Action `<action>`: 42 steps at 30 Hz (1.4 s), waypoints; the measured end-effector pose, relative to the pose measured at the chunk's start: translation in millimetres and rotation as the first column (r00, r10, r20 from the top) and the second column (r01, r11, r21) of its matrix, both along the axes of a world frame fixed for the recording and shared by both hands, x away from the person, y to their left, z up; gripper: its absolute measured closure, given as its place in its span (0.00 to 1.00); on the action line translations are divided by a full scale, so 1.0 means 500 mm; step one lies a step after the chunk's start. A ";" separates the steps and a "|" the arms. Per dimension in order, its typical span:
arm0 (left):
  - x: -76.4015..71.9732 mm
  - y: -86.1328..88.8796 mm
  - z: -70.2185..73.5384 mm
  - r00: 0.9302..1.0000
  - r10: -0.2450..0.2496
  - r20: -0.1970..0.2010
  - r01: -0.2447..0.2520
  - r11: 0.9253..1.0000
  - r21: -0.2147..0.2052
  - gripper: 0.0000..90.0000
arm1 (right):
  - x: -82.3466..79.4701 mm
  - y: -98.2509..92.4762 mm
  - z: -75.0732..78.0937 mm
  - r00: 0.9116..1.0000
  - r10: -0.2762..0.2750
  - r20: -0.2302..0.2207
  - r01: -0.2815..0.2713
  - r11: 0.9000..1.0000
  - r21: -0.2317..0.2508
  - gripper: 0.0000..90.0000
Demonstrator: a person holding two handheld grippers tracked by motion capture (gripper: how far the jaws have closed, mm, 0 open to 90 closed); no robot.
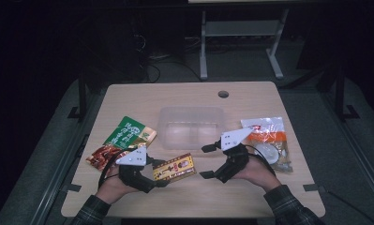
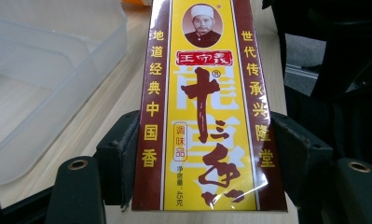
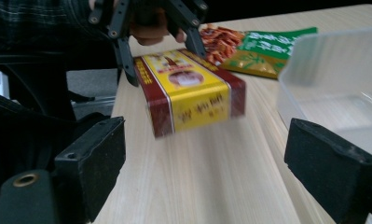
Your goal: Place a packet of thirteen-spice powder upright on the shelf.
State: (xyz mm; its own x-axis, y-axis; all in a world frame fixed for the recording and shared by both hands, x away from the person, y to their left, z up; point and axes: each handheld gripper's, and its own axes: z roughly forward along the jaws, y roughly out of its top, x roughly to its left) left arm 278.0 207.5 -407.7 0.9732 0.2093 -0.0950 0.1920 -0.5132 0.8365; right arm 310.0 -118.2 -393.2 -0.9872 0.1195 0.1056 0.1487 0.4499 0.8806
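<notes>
A long yellow-and-maroon seasoning box (image 1: 175, 168) with Chinese lettering lies near the front middle of the table. My left gripper (image 1: 157, 172) is shut on its near end. In the left gripper view both pads press the long sides of the box (image 2: 202, 116). My right gripper (image 1: 205, 161) stands open just right of the box, with nothing between its jaws. The right gripper view has the box (image 3: 188, 93) ahead of the wide-apart pads (image 3: 95, 158), held at its far end by the left gripper (image 3: 151, 28).
A clear plastic container (image 1: 190, 123) sits at the table's middle, behind the box. A green packet (image 1: 128, 132) and a red snack packet (image 1: 102, 154) lie at the left. A bag with an orange label (image 1: 269, 136) lies at the right.
</notes>
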 end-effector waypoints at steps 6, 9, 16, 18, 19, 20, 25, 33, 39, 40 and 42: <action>-0.005 -0.009 0.002 0.999 -0.034 0.012 0.034 0.999 0.006 0.35 | -0.001 0.027 -0.005 0.998 0.060 -0.010 -0.060 0.998 -0.008 0.15; -0.008 -0.015 0.003 0.999 -0.052 0.016 0.052 0.999 0.000 0.35 | -0.005 0.034 -0.011 0.997 0.076 -0.025 -0.077 0.997 -0.013 0.16; -0.014 -0.025 0.003 0.997 -0.079 0.020 0.079 0.997 0.001 0.35 | -0.011 0.040 -0.017 0.993 0.110 -0.034 -0.110 0.994 -0.018 0.25; -0.014 -0.026 0.003 0.997 -0.080 0.021 0.080 0.997 0.001 0.35 | -0.012 0.040 -0.018 0.992 0.120 -0.028 -0.120 0.993 -0.019 0.28; -0.014 -0.026 0.003 0.996 -0.081 0.021 0.081 0.997 0.002 0.35 | -0.012 0.040 -0.018 0.992 0.123 -0.028 -0.124 0.992 -0.015 0.30; -0.013 -0.026 0.003 0.996 -0.083 0.018 0.083 0.997 0.000 0.35 | -0.013 0.040 -0.017 0.992 0.127 -0.027 -0.127 0.992 -0.015 0.31; -0.012 -0.027 0.000 0.996 -0.087 0.012 0.087 0.996 -0.005 0.35 | -0.015 0.037 -0.017 0.992 0.128 -0.023 -0.128 0.992 -0.009 0.32; -0.007 -0.039 -0.011 0.996 -0.089 -0.023 0.089 0.996 -0.006 0.35 | -0.025 0.035 -0.001 0.995 0.100 0.014 -0.100 0.995 0.004 0.33; -0.008 -0.060 -0.024 0.994 -0.098 -0.050 0.099 0.995 0.018 0.35 | -0.032 0.040 0.012 0.995 0.083 0.051 -0.085 0.996 0.022 0.32; -0.009 -0.064 -0.026 0.994 -0.098 -0.049 0.099 0.995 0.022 0.35 | -0.034 0.041 0.014 0.995 0.081 0.054 -0.083 0.996 0.027 0.32; -0.009 -0.068 -0.028 0.994 -0.098 -0.053 0.099 0.995 0.025 0.35 | -0.037 0.044 0.018 0.995 0.080 0.059 -0.082 0.996 0.039 0.32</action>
